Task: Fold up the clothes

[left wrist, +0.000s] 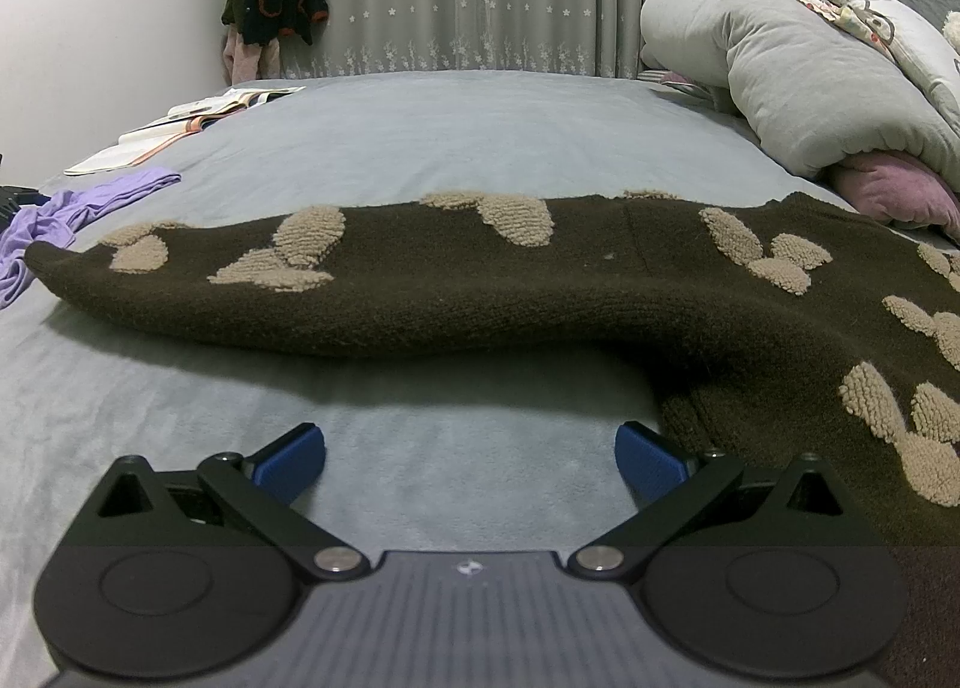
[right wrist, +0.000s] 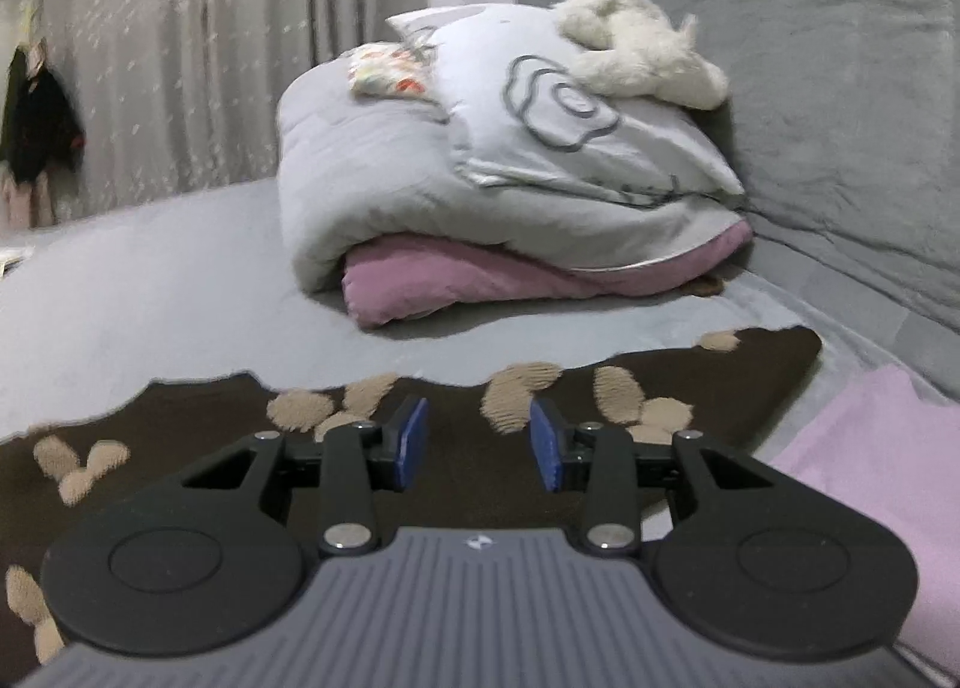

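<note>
**Brown sweater spread on the bed, both grippers empty beside it**

Left wrist view: the dark brown knitted sweater with tan fuzzy patches [left wrist: 480, 292] lies flat on the pale grey bed sheet [left wrist: 420, 147]. One sleeve stretches out to the left, its long axis running across the picture and its cuff end pointing left toward a crumpled lilac garment [left wrist: 72, 214] at the bed's edge. The body of the sweater fills the right side and runs down toward the camera. The left gripper [left wrist: 471, 463] hovers low over bare sheet just in front of the sleeve, its blue pads spread wide with nothing between them. Judging by that placing, it sits where it could reach the sleeve's near edge, though whether the sleeve is about to be taken or was just laid out cannot be settled here. Open books [left wrist: 180, 129] lie farther back on the left.

Right wrist view: the right gripper [right wrist: 479, 442] hangs above the sweater's body, its blue pads parted with a clear gap and gripping no cloth. The sweater's far edge runs left to right across the picture. Beyond it sits a folded grey quilt over a pink one [right wrist: 480, 196], topped by a white plush toy [right wrist: 636, 51]. A flat lilac cloth [right wrist: 870, 460] lies just to the right.
</note>
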Motion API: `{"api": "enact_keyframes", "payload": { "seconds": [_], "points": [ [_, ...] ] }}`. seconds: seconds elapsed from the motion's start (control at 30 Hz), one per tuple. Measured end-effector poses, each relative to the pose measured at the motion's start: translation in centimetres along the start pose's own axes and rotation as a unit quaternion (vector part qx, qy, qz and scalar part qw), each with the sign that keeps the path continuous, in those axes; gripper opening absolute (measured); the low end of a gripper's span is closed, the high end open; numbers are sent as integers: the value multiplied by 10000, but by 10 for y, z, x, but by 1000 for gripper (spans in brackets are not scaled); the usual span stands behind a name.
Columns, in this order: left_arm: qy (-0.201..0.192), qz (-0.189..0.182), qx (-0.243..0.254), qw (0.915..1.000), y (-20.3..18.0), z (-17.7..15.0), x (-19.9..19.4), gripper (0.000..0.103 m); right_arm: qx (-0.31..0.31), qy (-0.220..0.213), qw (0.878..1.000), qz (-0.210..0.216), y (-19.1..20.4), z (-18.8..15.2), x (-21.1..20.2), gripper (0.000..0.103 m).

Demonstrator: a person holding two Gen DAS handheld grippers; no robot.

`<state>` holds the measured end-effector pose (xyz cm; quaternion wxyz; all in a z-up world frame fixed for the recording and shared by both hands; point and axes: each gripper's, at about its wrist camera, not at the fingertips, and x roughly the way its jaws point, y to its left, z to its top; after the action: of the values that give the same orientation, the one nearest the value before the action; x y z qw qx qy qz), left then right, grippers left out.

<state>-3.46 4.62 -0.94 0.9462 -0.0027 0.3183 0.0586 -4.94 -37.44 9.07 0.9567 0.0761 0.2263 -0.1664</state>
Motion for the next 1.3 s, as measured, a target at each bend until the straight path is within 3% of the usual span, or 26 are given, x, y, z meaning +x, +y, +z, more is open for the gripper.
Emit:
{"api": "enact_keyframes", "payload": {
  "seconds": [0.3,0.57,1.3],
  "points": [
    [1,-1,1,10000,0,0,0,103,178,-117,9995,-223,-5,3,-19,41],
    [0,-1,0,10000,0,0,0,103,137,-397,9963,-749,-2,21,-29,42],
    [1,-2,0,10000,0,0,0,103,-125,-696,9958,-577,29,38,-64,48]
  ]
}}
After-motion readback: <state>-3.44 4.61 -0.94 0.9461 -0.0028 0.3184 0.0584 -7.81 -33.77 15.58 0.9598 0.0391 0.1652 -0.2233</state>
